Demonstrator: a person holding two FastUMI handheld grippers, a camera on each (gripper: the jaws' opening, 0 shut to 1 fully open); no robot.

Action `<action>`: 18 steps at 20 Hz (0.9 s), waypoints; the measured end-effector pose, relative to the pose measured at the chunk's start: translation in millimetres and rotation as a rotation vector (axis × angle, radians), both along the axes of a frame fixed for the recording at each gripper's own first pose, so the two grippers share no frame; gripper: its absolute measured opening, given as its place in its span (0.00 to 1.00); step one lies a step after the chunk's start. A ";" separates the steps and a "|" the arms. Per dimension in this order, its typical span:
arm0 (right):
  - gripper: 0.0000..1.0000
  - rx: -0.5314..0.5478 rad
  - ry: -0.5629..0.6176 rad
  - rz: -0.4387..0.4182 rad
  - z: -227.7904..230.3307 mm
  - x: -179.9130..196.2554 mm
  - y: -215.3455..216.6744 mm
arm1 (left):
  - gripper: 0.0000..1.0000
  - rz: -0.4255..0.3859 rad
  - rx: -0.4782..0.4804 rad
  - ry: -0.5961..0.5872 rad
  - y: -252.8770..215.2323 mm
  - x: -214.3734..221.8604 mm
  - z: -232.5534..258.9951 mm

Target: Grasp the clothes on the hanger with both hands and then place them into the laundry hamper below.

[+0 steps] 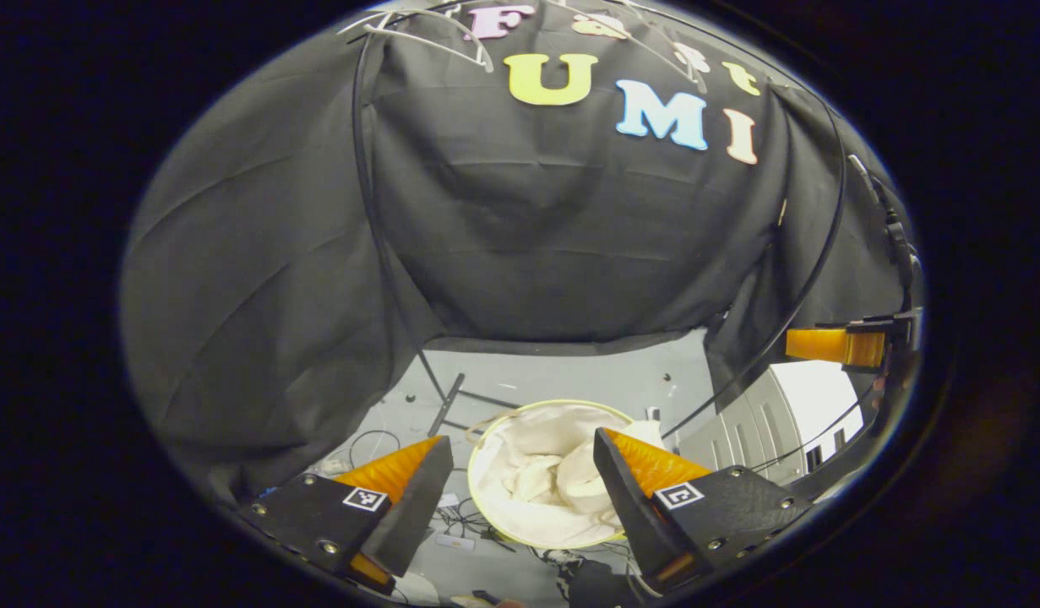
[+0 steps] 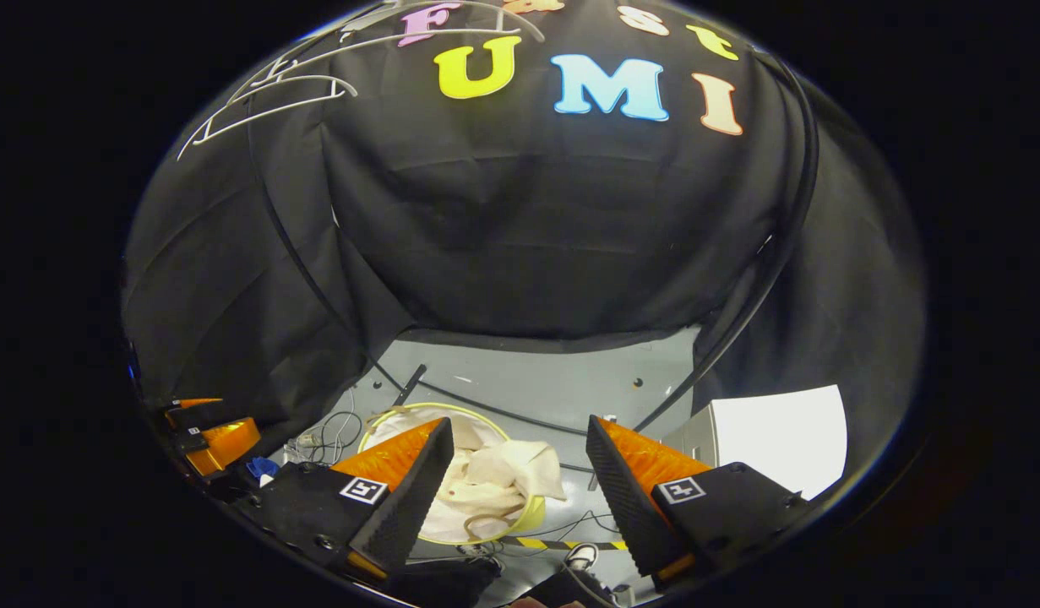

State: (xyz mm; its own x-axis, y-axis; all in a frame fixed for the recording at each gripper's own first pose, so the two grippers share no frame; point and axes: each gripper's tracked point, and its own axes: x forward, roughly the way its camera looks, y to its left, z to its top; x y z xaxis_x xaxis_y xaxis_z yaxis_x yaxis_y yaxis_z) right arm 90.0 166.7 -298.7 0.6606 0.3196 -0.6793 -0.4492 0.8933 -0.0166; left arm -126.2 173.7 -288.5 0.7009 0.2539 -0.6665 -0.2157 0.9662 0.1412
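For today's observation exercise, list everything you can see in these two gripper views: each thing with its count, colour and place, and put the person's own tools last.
Hamper: one, round, pale yellow rim, on the grey floor, below both grippers.
Clothes: cream bundle, lying inside the hamper; in the right gripper view one piece drapes over the rim.
Hangers: several, white, bare, hanging at the top.
Cables: a few, dark and white, on the floor beside the hamper.
Cabinet: one, white, at the right of the floor.
Floor: grey.
Left gripper: one, black with orange fingers, open, holding nothing.
Right gripper: one, same colours, open, holding nothing.
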 end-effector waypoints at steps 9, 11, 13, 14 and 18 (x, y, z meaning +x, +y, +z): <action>1.00 0.069 -0.169 0.020 65.0 31.7 -100.3 | 1.00 0.035 0.174 -0.143 -103.1 33.3 84.6; 1.00 0.088 -0.210 0.008 78.9 38.4 -125.8 | 1.00 0.022 0.200 -0.218 -141.4 49.5 119.3; 1.00 0.114 -0.255 0.015 96.1 45.6 -142.8 | 1.00 0.013 0.225 -0.299 -175.6 60.1 150.6; 1.00 0.126 -0.291 0.026 109.4 50.0 -149.1 | 1.00 0.010 0.242 -0.350 -192.4 65.1 167.7; 0.96 0.167 -0.500 0.039 181.4 71.5 -173.6 | 1.00 -0.003 0.232 -0.542 -256.3 78.4 237.5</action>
State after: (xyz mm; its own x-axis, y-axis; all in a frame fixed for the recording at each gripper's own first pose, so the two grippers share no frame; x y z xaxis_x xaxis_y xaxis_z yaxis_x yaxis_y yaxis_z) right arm 161.5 -6.8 -117.3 0.8763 0.4273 -0.2224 -0.4559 0.8848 -0.0963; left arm -47.8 -82.6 -51.0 0.9271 0.3478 -0.1399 -0.3136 0.9240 0.2190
